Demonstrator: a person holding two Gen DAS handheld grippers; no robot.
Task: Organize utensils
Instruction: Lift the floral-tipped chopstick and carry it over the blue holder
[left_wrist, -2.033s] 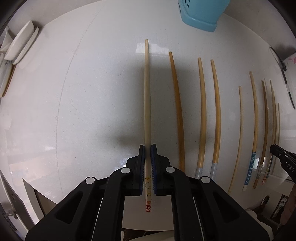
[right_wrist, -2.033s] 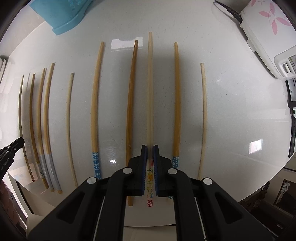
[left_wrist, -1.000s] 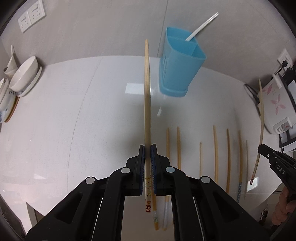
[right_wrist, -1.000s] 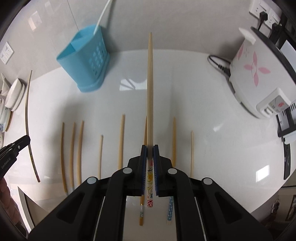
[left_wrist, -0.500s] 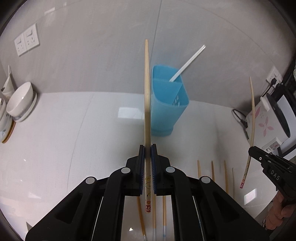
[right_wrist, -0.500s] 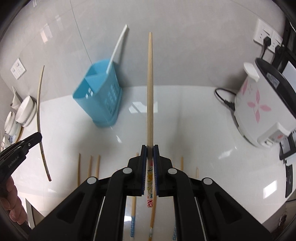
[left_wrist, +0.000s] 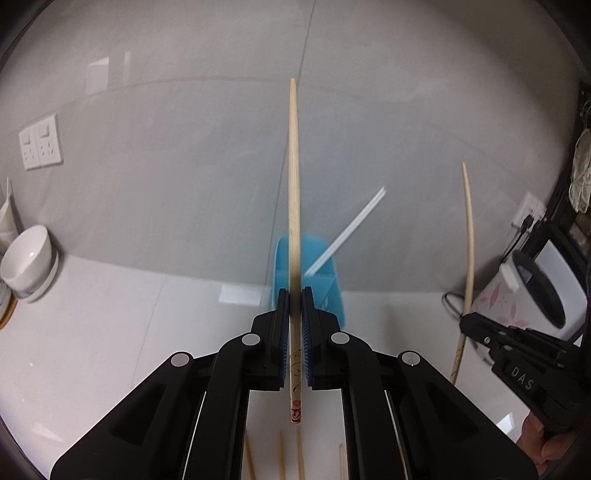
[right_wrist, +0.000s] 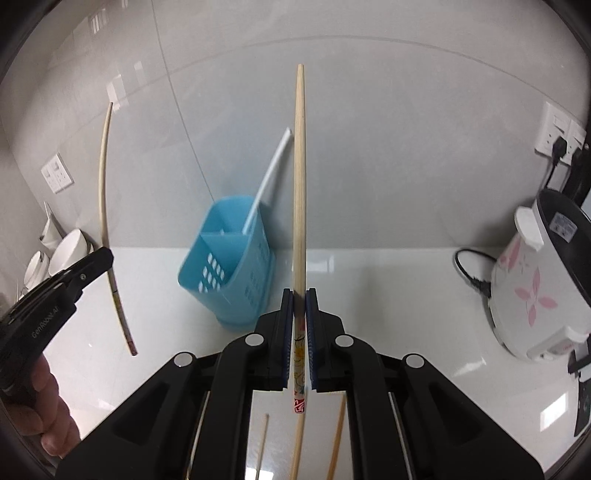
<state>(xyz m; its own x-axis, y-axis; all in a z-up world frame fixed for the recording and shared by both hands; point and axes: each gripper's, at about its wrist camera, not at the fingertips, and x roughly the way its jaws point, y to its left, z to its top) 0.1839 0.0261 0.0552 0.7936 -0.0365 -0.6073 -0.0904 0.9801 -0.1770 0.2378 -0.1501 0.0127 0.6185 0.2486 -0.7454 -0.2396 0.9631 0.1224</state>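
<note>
Each gripper holds one pale wooden chopstick with a painted end. My left gripper (left_wrist: 294, 295) is shut on a chopstick (left_wrist: 293, 177) that points up and away, crossing in front of the blue utensil holder (left_wrist: 325, 288). My right gripper (right_wrist: 299, 295) is shut on its chopstick (right_wrist: 300, 177), just right of the blue holder (right_wrist: 229, 266), which has a white straw-like stick (right_wrist: 267, 181) in it. Each view shows the other gripper with its chopstick at the side: the right gripper (left_wrist: 466, 324), the left gripper (right_wrist: 107, 260). Both hover above the white counter (right_wrist: 388, 302).
Several more chopsticks (right_wrist: 264, 443) lie on the counter below the grippers. A white rice cooker (right_wrist: 535, 288) with pink flowers stands at the right, its cord beside it. White bowls (left_wrist: 27, 258) are stacked at the left. Wall sockets (left_wrist: 40, 146) sit on the grey wall.
Both grippers have risen and tilted up with their chopsticks. The counter chopsticks have slid down out of view, and the blue holder has come closer to the centre.
</note>
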